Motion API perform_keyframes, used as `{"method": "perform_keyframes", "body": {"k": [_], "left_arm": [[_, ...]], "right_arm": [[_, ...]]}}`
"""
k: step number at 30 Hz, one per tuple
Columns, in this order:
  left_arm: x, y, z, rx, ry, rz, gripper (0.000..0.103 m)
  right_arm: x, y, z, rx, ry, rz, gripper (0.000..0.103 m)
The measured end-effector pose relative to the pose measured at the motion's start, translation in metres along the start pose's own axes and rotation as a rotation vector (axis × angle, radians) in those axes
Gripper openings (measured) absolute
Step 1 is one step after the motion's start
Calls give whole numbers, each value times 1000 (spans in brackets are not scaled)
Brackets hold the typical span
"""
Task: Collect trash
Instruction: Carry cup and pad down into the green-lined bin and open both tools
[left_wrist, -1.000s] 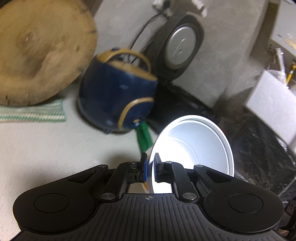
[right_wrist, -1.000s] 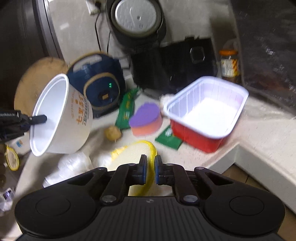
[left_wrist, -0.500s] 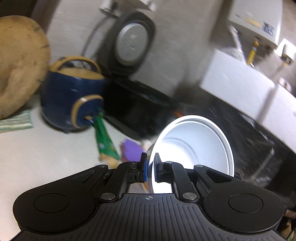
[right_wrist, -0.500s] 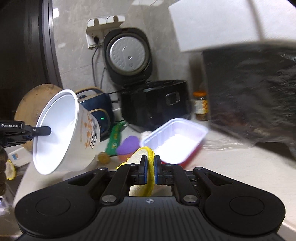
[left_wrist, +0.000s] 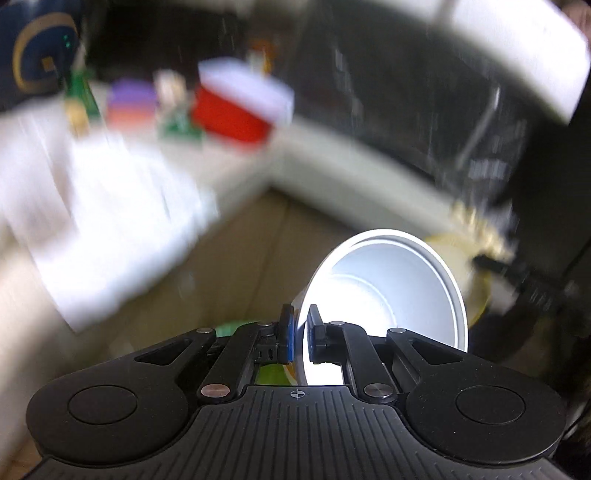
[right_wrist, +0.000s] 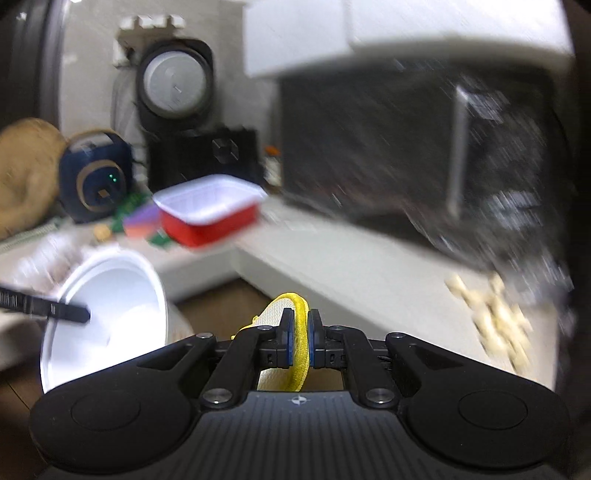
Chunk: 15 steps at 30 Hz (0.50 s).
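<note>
My left gripper (left_wrist: 300, 338) is shut on the rim of a white paper noodle cup (left_wrist: 391, 291), which lies tilted on its side, off the counter's edge and above the brown floor. The same paper cup (right_wrist: 107, 310) shows at the lower left of the right wrist view, with a left gripper finger (right_wrist: 48, 309) inside its rim. My right gripper (right_wrist: 298, 341) is shut on a yellow-edged mesh net (right_wrist: 293, 332). In the left wrist view that yellow net (left_wrist: 465, 258) is just beyond the cup, to the right.
On the counter stand a red tray with a white inside (right_wrist: 210, 212), a purple and orange sponge (right_wrist: 142, 221), green wrappers (left_wrist: 181, 125), a blue cooker (right_wrist: 98, 182) and a black rice cooker (right_wrist: 173, 88). A dark oven front (right_wrist: 424, 155) fills the right. Pale scraps (right_wrist: 495, 314) lie on the right counter.
Both grippers have swung away from the counter and dropped toward the floor, still gripping the cup and the net. The views are now blurred with motion.
</note>
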<state>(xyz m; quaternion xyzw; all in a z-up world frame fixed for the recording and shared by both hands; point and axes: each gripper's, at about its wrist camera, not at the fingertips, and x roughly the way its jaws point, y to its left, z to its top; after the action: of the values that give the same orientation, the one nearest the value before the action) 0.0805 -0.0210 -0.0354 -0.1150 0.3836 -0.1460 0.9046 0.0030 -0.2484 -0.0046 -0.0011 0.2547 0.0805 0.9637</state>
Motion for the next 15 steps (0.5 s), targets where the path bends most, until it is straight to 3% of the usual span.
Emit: {"method": "perform_keyframes", "body": {"k": [5, 9, 11, 15], "left_arm": [[83, 22, -58, -94, 164, 16, 10], [160, 52, -89, -200, 167, 85, 15], [203, 68, -102, -212, 226, 37, 24], [248, 96, -126, -331, 280, 12, 26]], "right_arm": [[15, -25, -45, 41, 80, -14, 7], [43, -31, -73, 84, 145, -13, 7], [55, -30, -82, 97, 174, -12, 7], [82, -23, -105, 96, 244, 2, 7]]}}
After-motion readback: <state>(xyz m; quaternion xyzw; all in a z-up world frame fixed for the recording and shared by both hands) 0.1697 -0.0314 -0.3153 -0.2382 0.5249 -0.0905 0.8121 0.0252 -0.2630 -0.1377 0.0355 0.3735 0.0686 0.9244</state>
